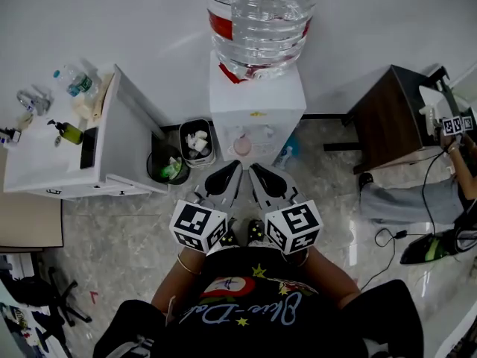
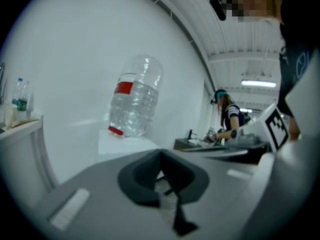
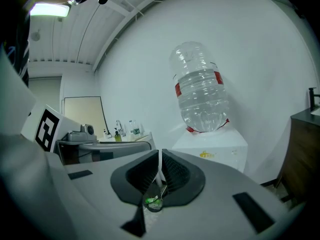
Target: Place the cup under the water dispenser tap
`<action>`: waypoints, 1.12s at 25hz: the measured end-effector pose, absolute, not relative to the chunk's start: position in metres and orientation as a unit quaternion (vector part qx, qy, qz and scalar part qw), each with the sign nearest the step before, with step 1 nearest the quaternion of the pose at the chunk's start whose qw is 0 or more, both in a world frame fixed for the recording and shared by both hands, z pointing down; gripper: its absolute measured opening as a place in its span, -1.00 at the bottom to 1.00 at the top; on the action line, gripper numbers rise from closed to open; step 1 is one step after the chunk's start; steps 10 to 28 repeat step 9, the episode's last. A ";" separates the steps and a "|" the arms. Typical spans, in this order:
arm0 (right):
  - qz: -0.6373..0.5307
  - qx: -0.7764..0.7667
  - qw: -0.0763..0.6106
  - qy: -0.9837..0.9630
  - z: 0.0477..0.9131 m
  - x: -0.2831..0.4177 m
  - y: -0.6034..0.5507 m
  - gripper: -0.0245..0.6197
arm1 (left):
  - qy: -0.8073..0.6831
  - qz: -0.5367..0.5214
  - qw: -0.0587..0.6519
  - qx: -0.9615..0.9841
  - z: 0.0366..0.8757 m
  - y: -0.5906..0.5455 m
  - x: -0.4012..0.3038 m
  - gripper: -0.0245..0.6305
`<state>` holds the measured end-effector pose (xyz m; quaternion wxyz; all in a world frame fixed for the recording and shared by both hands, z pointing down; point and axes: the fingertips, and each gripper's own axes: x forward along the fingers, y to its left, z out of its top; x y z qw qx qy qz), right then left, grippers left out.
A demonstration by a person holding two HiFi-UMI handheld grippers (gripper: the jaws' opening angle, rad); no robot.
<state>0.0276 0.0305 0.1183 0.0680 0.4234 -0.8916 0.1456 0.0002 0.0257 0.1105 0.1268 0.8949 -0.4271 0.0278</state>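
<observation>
Head view: We look steeply down at a white dispenser (image 1: 257, 121) against the wall, with a big clear bottle (image 1: 259, 21) upended on top. The left gripper (image 1: 231, 171) and right gripper (image 1: 257, 174) are held side by side at chest height. Both point at the dispenser but are well short of it. Neither carries anything. A small pale pink round shape (image 1: 242, 146) sits in the tap recess. It may be the cup, though we cannot be sure. A bin (image 1: 184, 142) just left of the dispenser holds white things that look like used cups. A white cabinet (image 1: 45, 155) stands further left and a brown desk (image 1: 384, 118) to the right.

Left gripper view: The left claw (image 2: 162, 176) is clenched, pads meeting, with nothing between them. The bottle rises beyond it, and a person (image 2: 231, 119) sits at the far right.

Right gripper view: The right claw (image 3: 160, 176) is also clenched on nothing, with only a thin slit between its pads. The bottle and dispenser stand ahead and to the right.

What could go wrong, in our judgement: With both claws closed, reaching for a cup without opening first would push it over or shove it away. A light cup could buckle under a hard squeeze or slip from a loose one. The recess looks narrow, so a tilted approach could catch its edge and leave the cup off-centre under the tap. The grippers are also close enough together to bump each other.
</observation>
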 end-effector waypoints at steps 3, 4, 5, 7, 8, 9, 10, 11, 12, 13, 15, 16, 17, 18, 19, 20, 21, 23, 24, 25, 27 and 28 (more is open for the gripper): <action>0.141 0.424 0.060 -0.893 0.116 0.030 0.030 -0.82 | -0.432 0.031 0.129 0.892 0.118 0.025 -0.001 -0.94; 0.142 0.424 0.059 -0.893 0.116 0.032 0.030 -0.82 | -0.434 0.030 0.131 0.891 0.120 0.024 -0.002 -0.94; 0.141 0.424 0.058 -0.893 0.116 0.033 0.029 -0.82 | -0.436 0.030 0.131 0.890 0.122 0.024 -0.003 -0.94; 0.138 0.425 0.057 -0.893 0.113 0.034 0.027 -0.82 | -0.439 0.031 0.131 0.888 0.121 0.022 -0.005 -0.94; 0.136 0.426 0.056 -0.893 0.111 0.035 0.026 -0.82 | -0.440 0.031 0.131 0.888 0.120 0.022 -0.006 -0.94; 0.134 0.426 0.056 -0.893 0.109 0.035 0.024 -0.82 | -0.441 0.032 0.130 0.887 0.119 0.021 -0.007 -0.94; 0.134 0.426 0.056 -0.893 0.109 0.035 0.024 -0.82 | -0.441 0.032 0.130 0.887 0.119 0.021 -0.007 -0.94; 0.134 0.426 0.056 -0.893 0.109 0.035 0.024 -0.82 | -0.441 0.032 0.130 0.887 0.119 0.021 -0.007 -0.94; 0.134 0.426 0.056 -0.893 0.109 0.035 0.024 -0.82 | -0.441 0.032 0.130 0.887 0.119 0.021 -0.007 -0.94; 0.134 0.426 0.056 -0.893 0.109 0.035 0.024 -0.82 | -0.441 0.032 0.130 0.887 0.119 0.021 -0.007 -0.94; 0.134 0.426 0.056 -0.893 0.109 0.035 0.024 -0.82 | -0.441 0.032 0.130 0.887 0.119 0.021 -0.007 -0.94; 0.134 0.426 0.056 -0.893 0.109 0.035 0.024 -0.82 | -0.441 0.032 0.130 0.887 0.119 0.021 -0.007 -0.94; 0.134 0.426 0.056 -0.893 0.109 0.035 0.024 -0.82 | -0.441 0.032 0.130 0.887 0.119 0.021 -0.007 -0.94; 0.134 0.426 0.056 -0.893 0.109 0.035 0.024 -0.82 | -0.441 0.032 0.130 0.887 0.119 0.021 -0.007 -0.94; 0.134 0.426 0.056 -0.893 0.109 0.035 0.024 -0.82 | -0.441 0.032 0.130 0.887 0.119 0.021 -0.007 -0.94; 0.134 0.426 0.056 -0.893 0.109 0.035 0.024 -0.82 | -0.441 0.032 0.130 0.887 0.119 0.021 -0.007 -0.94; 0.134 0.426 0.056 -0.893 0.109 0.035 0.024 -0.82 | -0.441 0.032 0.130 0.887 0.119 0.021 -0.007 -0.94; 0.134 0.426 0.056 -0.893 0.109 0.035 0.024 -0.82 | -0.441 0.032 0.130 0.887 0.119 0.021 -0.007 -0.94; 0.134 0.426 0.056 -0.893 0.109 0.035 0.024 -0.82 | -0.441 0.032 0.130 0.887 0.119 0.021 -0.007 -0.94; 0.134 0.426 0.056 -0.893 0.109 0.035 0.024 -0.82 | -0.441 0.032 0.130 0.887 0.119 0.021 -0.007 -0.94; 0.134 0.426 0.056 -0.893 0.109 0.035 0.024 -0.82 | -0.441 0.032 0.130 0.887 0.119 0.021 -0.007 -0.94; 0.134 0.426 0.056 -0.893 0.109 0.035 0.024 -0.82 | -0.441 0.032 0.130 0.887 0.119 0.021 -0.007 -0.94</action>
